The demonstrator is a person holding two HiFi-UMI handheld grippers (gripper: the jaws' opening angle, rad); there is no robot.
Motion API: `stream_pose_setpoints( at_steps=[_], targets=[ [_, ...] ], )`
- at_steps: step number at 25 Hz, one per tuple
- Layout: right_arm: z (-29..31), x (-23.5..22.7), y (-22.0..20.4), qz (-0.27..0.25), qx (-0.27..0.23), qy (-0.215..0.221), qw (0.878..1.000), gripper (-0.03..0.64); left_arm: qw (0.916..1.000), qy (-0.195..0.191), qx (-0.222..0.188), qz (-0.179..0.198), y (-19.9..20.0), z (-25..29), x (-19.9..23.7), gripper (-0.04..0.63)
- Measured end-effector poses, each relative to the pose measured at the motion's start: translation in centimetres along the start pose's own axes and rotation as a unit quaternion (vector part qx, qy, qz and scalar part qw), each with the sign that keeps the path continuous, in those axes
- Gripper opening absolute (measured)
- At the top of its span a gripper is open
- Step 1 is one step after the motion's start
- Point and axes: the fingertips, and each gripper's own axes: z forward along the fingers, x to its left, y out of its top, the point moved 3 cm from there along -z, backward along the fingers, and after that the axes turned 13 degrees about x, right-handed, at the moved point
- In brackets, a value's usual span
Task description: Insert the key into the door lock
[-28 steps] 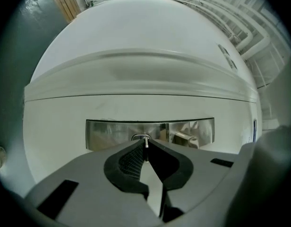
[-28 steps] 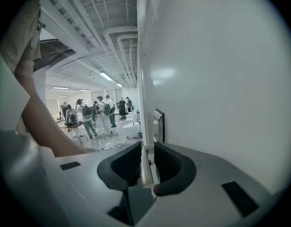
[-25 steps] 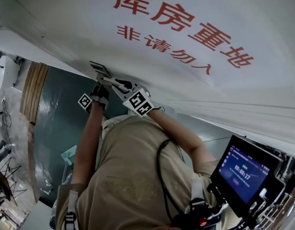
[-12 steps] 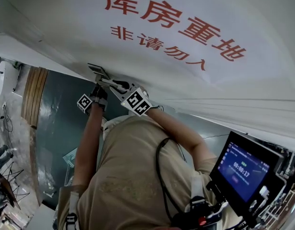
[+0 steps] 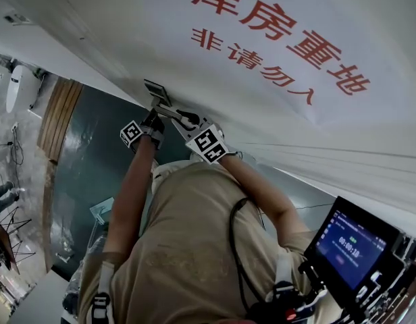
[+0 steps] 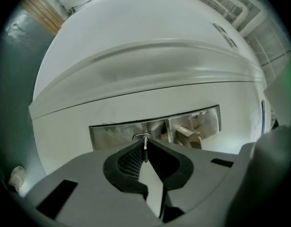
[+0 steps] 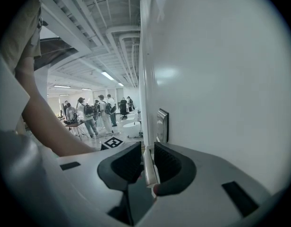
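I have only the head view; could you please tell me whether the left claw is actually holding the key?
Observer: Yes, the left claw is shut on the key, a thin metal blade.
Operator: Where is the key's tip?
Observer: At the keyhole in the metal lock plate; depth is unclear.
Operator: And the right claw?
Observer: Shut on a pale bar, apparently the door handle.

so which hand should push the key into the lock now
Left. The left gripper has its jaws shut on the key, its tip at the keyhole. The right gripper holds the door handle beside it.
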Motion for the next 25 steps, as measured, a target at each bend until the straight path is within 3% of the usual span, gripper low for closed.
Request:
stream_pose_setpoints(
  at_steps=[4, 7, 10, 15, 20, 25],
  targets=[
    [-0.3, 0.2, 0.2, -0.005, -0.004, 0.000, 1.000, 0.087, 0.9998, 0.011, -0.005, 0.018, 0.5, -0.4, -0.3, 0.051],
    [-0.6, 0.3, 0.1, -0.005, -0.007, 0.001, 1.000, 0.087, 0.9973, 0.048, -0.018, 0.052, 0.9, -1.5, -0.2, 0.173],
    [-0.8, 0.4, 0.0, -0.005, -0.010, 0.003, 1.000, 0.087, 0.9924, 0.076, -0.047, 0.085, 1.1, -3.3, -0.6, 0.193],
    [-1.1, 0.7, -0.2, -0.001, -0.018, 0.014, 1.000, 0.087, 0.9767, 0.097, -0.114, 0.153, 0.9, -6.9, -2.9, 0.193],
    [-1.0, 0.8, 0.0, -0.008, -0.024, 0.029, 0.999, 0.088, 0.9593, 0.132, -0.122, 0.218, -0.1, -9.6, -5.7, 0.195],
    [-0.4, 1.5, 0.9, -0.026, -0.026, 0.054, 0.998, 0.089, 0.9340, 0.166, -0.128, 0.289, -1.1, -12.9, -9.9, 0.195]
  ],
)
